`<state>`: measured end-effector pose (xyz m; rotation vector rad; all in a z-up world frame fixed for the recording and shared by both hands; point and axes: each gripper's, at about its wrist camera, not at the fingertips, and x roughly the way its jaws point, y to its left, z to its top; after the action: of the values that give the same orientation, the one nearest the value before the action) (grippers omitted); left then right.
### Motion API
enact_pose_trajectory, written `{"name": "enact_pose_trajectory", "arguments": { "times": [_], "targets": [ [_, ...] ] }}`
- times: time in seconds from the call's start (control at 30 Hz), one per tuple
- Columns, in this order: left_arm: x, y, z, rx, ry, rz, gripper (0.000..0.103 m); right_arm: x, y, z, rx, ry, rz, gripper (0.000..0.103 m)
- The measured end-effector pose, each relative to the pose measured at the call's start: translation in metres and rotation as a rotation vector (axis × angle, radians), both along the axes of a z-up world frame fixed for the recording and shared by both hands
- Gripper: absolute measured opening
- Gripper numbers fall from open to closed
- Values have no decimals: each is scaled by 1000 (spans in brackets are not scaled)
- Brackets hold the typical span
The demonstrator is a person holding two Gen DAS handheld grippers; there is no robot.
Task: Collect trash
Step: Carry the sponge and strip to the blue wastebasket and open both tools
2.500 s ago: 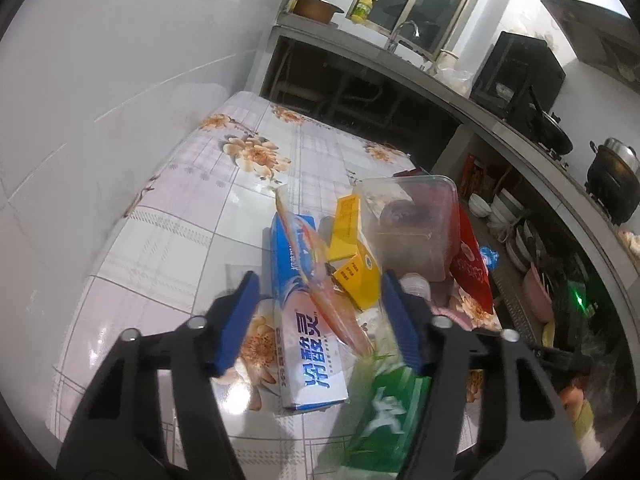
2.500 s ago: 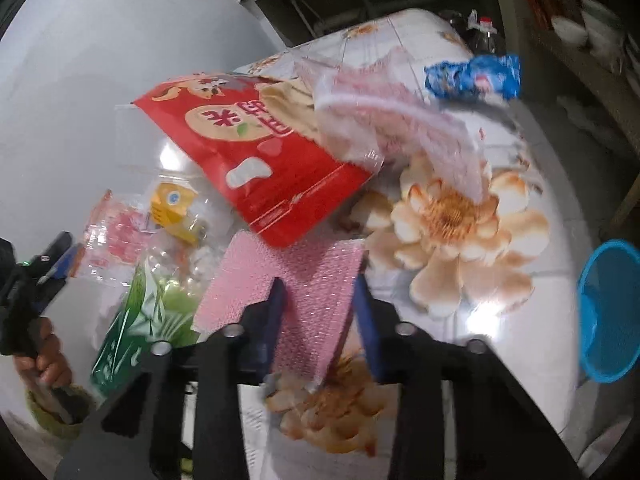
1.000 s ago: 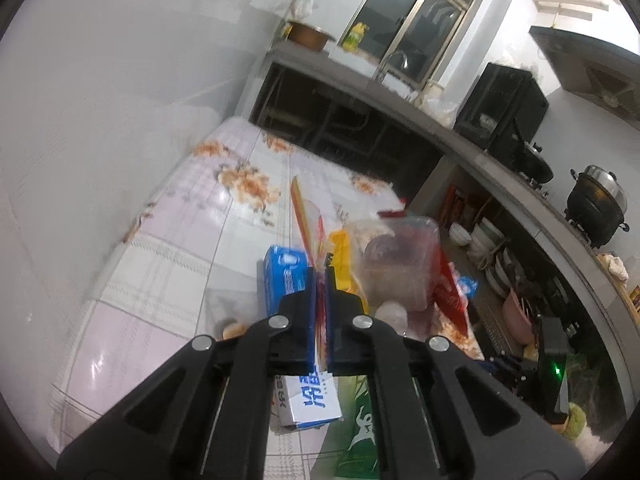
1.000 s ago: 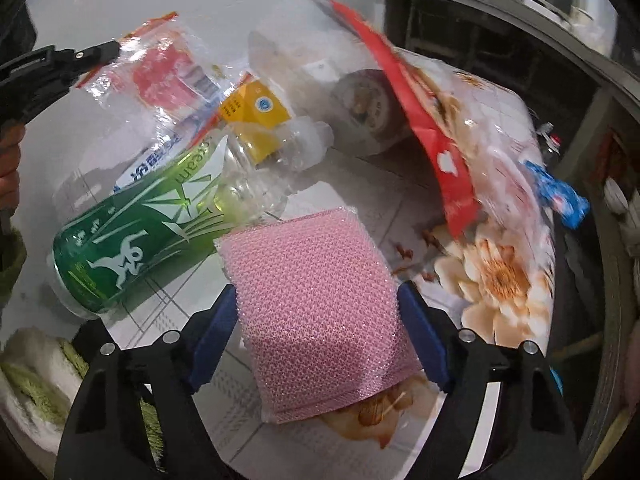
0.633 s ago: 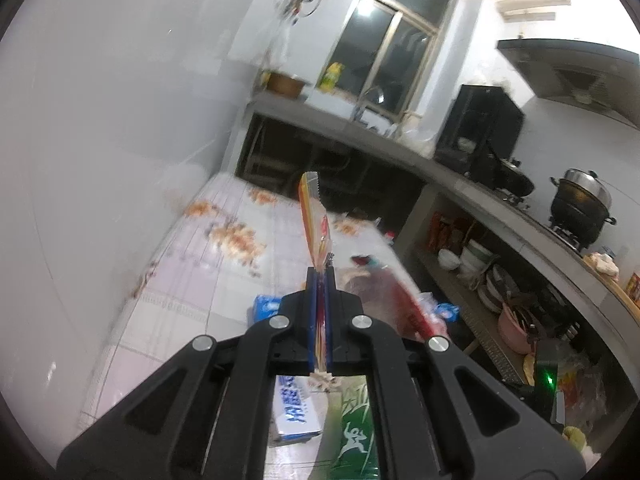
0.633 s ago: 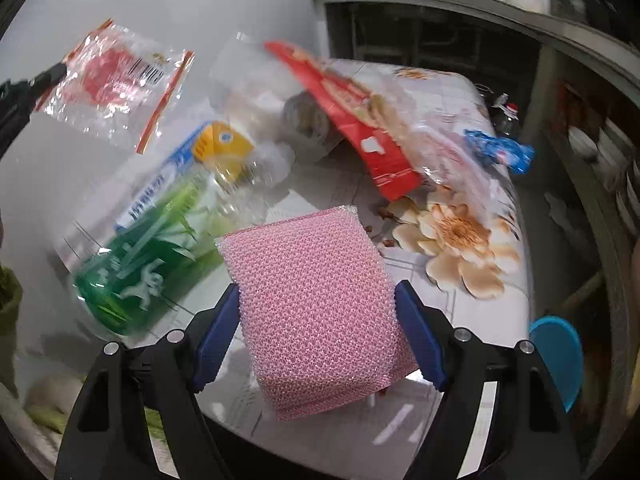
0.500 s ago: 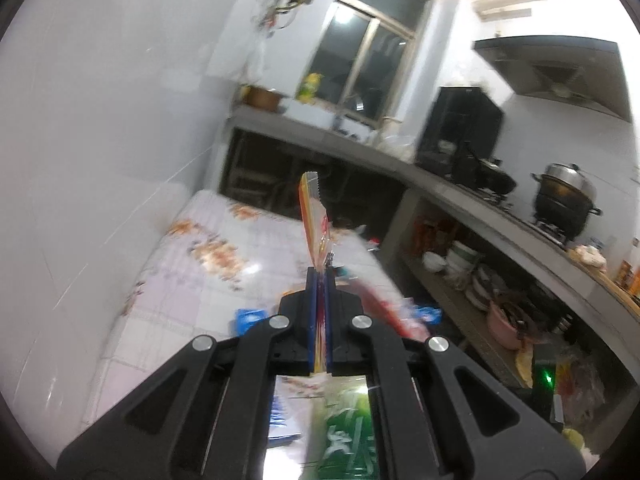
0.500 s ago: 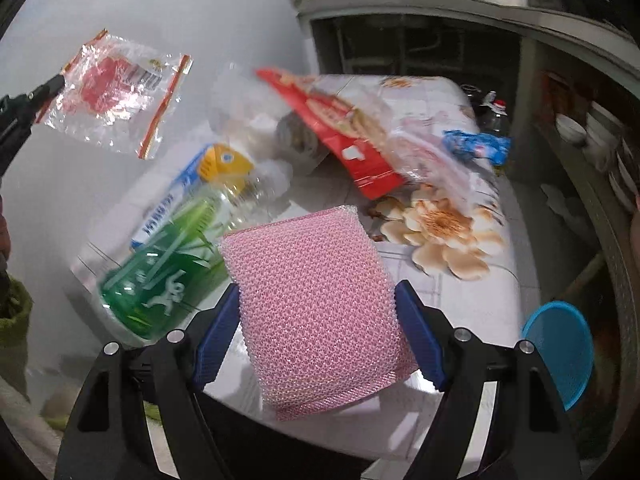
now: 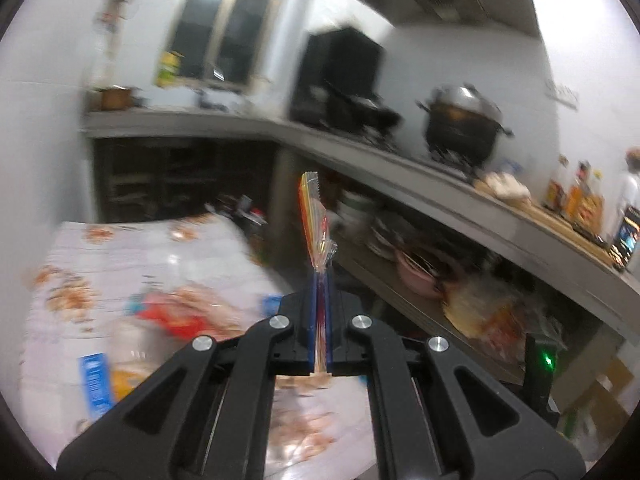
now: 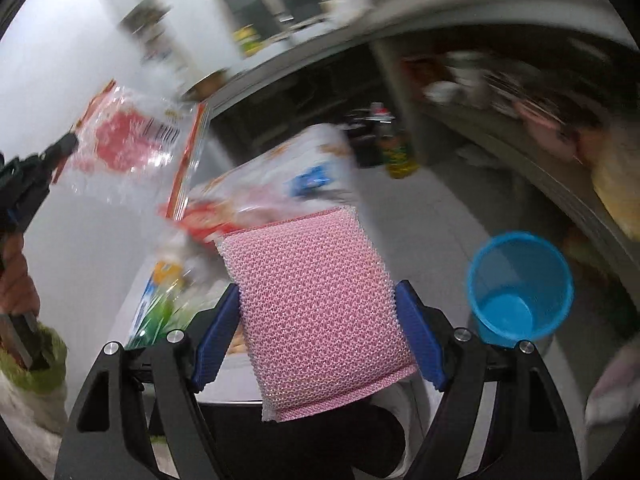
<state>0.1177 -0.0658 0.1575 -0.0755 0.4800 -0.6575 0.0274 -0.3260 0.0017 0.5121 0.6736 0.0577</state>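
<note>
Right wrist view: a pink mesh scouring pad [image 10: 320, 308] sits gripped between the blue pads of the right gripper [image 10: 318, 332], lifted clear of the table [image 10: 240, 388] and angled toward a blue wastebasket [image 10: 520, 286] standing on the floor to the right, near but not yet below the pad. At upper left, the left gripper [image 9: 319, 320] has its jaws pressed together on the edge of a clear wrapper with red print [image 10: 132, 148], which hangs in the air above the table; the left wrist view shows that wrapper edge-on, standing up from the closed pads. The basket looks empty from here. Motion-blurred litter remains on the flowered tablecloth [image 9: 120, 248]: a red packet [image 9: 176, 320], a green bottle [image 10: 154, 316] and a blue box [image 9: 94, 384]. By this showing, two items are in hand, none binned, and most of the collecting lies ahead.
</note>
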Motion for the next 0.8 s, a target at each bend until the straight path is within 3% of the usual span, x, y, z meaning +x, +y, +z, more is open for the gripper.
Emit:
{"name": "enact_pose_trajectory", "arguments": {
  "times": [0.1, 0.23, 0.4, 0.57, 0.67, 0.73, 0.77, 0.8],
  "targets": [
    [34, -61, -14, 61, 121, -87, 2, -7, -39, -21, 79, 42, -122, 75],
    [79, -148, -53, 157, 295, -184, 2, -13, -99, -67, 218, 124, -308, 75],
    [135, -255, -134, 264, 531, -250, 2, -4, -157, -126, 360, 208, -453, 75],
    [168, -323, -210, 376, 632, -251, 2, 25, -190, -172, 432, 259, -531, 77],
    [183, -356, -247, 434, 645, -237, 3, 54, -206, -204, 443, 300, -577, 80],
    [193, -381, -270, 481, 637, -215, 18, 77, -215, -228, 472, 316, -593, 86],
    [199, -390, -281, 508, 633, -202, 42, 90, -219, -244, 492, 340, -605, 86],
    [200, -398, -285, 531, 618, -178, 59, 101, -222, -261, 505, 376, -628, 86]
  ]
}}
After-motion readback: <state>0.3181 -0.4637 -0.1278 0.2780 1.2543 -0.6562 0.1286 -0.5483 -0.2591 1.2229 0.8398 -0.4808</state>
